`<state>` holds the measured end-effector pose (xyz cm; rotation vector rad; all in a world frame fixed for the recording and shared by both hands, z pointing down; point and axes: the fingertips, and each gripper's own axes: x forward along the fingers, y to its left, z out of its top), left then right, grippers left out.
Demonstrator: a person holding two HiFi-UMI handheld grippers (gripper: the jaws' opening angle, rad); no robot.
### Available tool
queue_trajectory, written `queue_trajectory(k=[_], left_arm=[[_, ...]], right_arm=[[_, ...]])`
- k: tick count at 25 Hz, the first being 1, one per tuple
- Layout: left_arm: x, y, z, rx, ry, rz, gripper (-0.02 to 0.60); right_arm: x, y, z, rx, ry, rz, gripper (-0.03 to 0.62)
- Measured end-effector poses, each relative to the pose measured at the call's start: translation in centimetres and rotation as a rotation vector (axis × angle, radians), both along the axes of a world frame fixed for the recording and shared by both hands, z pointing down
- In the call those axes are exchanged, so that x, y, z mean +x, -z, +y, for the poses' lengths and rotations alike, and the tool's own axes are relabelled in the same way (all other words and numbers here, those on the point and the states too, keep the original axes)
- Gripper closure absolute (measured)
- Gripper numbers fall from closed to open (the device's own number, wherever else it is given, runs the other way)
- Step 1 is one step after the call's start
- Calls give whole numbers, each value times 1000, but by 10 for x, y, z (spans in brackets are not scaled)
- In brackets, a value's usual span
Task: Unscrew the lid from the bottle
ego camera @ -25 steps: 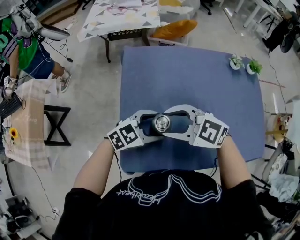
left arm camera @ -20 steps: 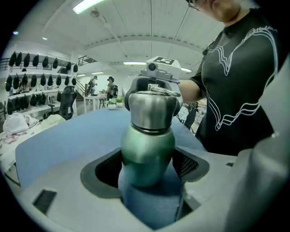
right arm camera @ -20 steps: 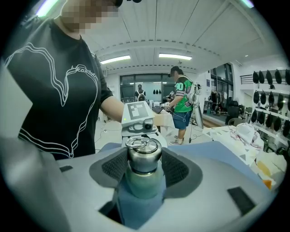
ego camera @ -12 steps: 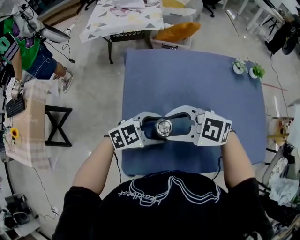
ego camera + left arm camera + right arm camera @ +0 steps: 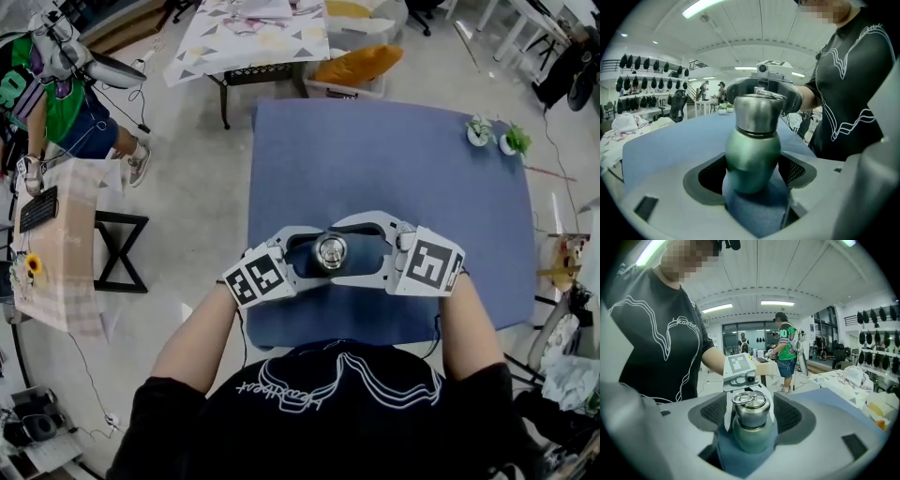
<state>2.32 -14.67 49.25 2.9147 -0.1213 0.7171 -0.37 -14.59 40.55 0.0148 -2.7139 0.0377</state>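
My left gripper (image 5: 752,172) pinches the green bottle (image 5: 752,152) by its body, upright on the blue table (image 5: 394,159). My right gripper (image 5: 750,417) has just been opening — its jaws are spread around the steel lid (image 5: 750,409), clear of it.

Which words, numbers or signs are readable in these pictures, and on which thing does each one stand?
"Heartbeat", probably: cursive script on the person's black shirt, upside down in the head view, so not certain.
White number on a bystander's green shirt: too small to read.
Marker cubes: black-and-white square patterns only, no letters.
Bottle: no label or print visible.
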Motion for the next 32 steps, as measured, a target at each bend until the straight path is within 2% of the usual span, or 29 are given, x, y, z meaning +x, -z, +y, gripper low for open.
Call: queue_trajectory(k=[3,8,12,17,26,32], left_arm=[[0,1,0,1,73,11,229],[0,2,0,4,217,14,229],[0,3,-2,1,339,19,229],[-1,2,0,1,464,24,229],[-2,3,0,6,559,37,229],[-3,2,-1,3,565,35,229]], right_arm=[[0,1,2,28,-64,-10,264],[1,5,1,69,-236,-79,264],[3,5,4,59,-334,-125,264],[7,-5,5,69,-471,-136,292],[6,-7,0,108,-594,-183,364],[6,-9,-1,108,-604,-193,355]])
